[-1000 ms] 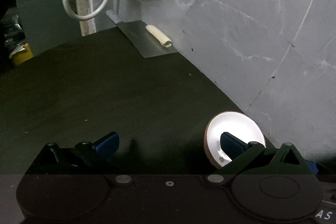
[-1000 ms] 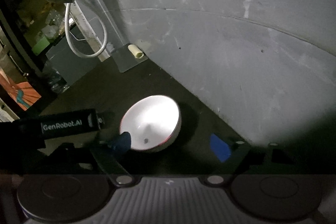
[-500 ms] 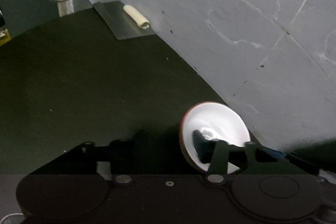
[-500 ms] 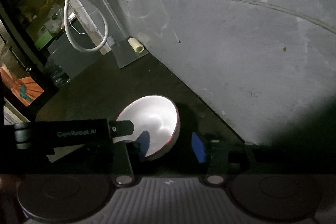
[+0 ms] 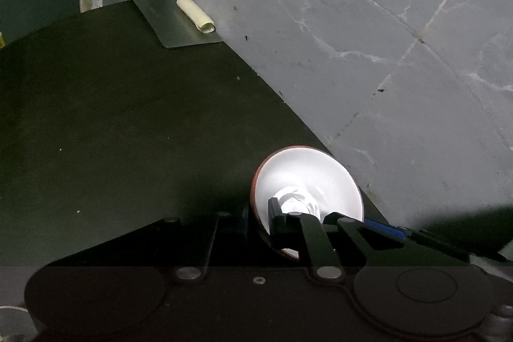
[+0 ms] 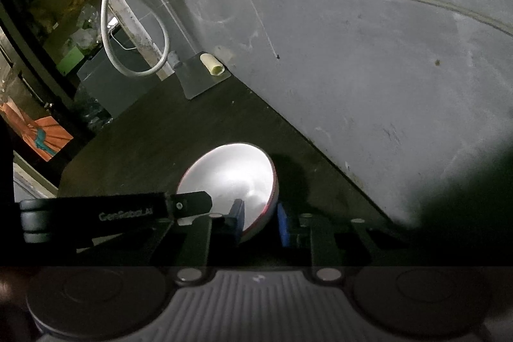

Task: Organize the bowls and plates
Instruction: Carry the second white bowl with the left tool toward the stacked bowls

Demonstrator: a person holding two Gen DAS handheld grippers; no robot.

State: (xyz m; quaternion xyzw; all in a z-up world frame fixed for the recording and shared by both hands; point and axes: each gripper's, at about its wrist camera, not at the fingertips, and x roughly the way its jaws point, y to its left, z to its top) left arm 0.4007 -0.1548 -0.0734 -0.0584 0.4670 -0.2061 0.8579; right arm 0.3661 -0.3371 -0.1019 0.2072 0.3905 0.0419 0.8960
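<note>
On the dark worktop point(image 5: 128, 124) by the grey wall, your left gripper point(image 5: 258, 221), jaws just closed, pinches the left rim of the red-edged white bowl point(image 5: 307, 181), tilted and empty, while in the right view your right gripper point(image 6: 260, 221), likewise just closed, clamps its near rim.

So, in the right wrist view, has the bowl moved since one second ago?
Yes. The bowl has tipped, its opening turned left, away from the wall, but it stays by the wall's foot.
</note>
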